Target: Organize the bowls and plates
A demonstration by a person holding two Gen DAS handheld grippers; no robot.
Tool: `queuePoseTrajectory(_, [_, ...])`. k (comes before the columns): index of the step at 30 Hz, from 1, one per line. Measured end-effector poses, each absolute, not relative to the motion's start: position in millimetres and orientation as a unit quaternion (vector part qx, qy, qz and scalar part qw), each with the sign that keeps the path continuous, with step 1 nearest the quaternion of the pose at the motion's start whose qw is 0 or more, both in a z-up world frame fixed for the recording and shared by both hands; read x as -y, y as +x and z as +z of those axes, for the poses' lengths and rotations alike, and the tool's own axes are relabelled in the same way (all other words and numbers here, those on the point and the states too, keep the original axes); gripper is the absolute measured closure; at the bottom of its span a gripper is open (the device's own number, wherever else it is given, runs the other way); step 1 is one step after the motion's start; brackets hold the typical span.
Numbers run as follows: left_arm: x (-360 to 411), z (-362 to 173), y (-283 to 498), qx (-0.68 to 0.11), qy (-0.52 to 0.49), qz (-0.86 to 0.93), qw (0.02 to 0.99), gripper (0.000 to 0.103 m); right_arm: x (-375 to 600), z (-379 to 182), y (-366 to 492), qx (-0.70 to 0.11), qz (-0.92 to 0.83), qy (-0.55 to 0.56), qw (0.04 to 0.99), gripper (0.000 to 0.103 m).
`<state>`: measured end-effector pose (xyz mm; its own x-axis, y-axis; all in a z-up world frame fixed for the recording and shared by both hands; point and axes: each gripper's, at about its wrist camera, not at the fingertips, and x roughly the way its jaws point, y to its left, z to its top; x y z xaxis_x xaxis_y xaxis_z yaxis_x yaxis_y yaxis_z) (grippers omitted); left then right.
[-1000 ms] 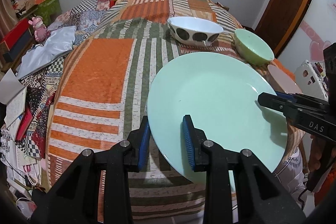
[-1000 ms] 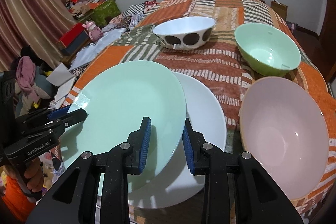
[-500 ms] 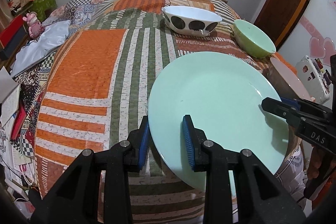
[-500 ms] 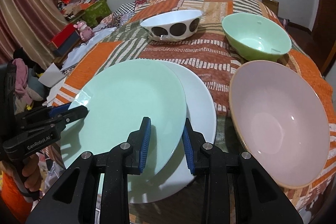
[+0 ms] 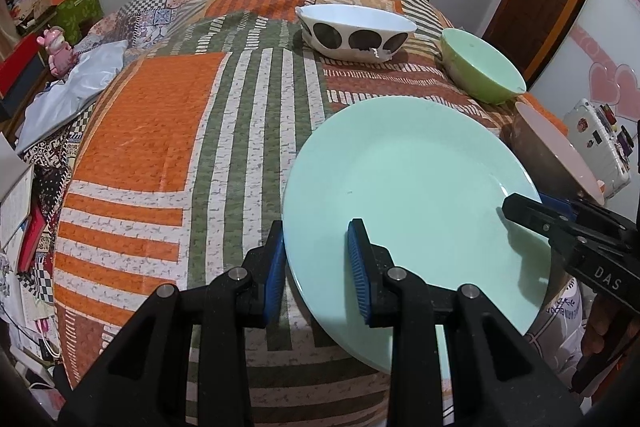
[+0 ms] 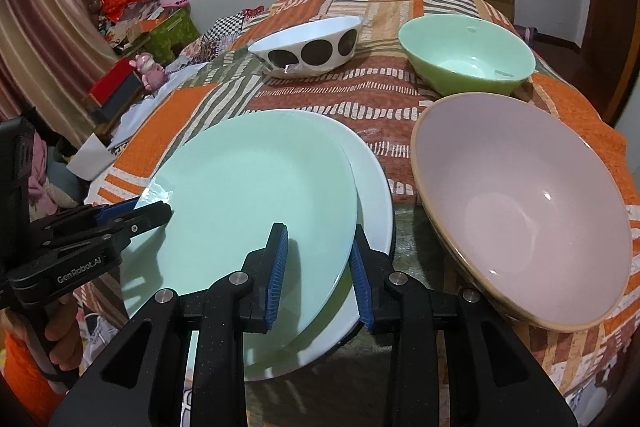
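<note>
A mint green plate [image 5: 408,187] [image 6: 248,195] hangs tilted between both grippers, just above a white plate [image 6: 374,195] that lies on the patchwork cloth. My left gripper [image 5: 318,267] is shut on the green plate's left rim, which runs between its blue pads. In the right wrist view this gripper [image 6: 156,207] pinches that rim. My right gripper [image 6: 318,267] is shut on the opposite rim, seen from the side in the left wrist view [image 5: 510,205]. The green plate hides most of the white plate.
A large pink bowl [image 6: 520,211] sits right of the plates near the table's front edge. A green bowl [image 6: 468,51] and a white bowl with dark spots [image 6: 312,47] stand farther back. Boxes, cloth and papers [image 5: 48,75] crowd the floor at the left.
The green plate has shifted right over the white plate, and less of the white plate shows. Both views have come closer to the table. Both grips hold as before.
</note>
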<state>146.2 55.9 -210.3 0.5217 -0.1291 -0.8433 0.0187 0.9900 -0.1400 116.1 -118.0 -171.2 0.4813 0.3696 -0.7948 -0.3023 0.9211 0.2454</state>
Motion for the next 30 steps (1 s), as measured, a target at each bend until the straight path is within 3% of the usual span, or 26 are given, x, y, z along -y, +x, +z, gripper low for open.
queuePoseTrajectory(19, [-53, -208, 144, -0.484, -0.050, -0.040, 0.873, 0.073, 129, -161, 110, -0.466, 0.186, 0.055, 0.863, 0.074])
queuePoseTrajectory(30, [-57, -159, 126, -0.433, -0.055, -0.041, 0.899, 0.073, 125, -124, 98, -0.416, 0.214, 0.031, 0.883, 0.074])
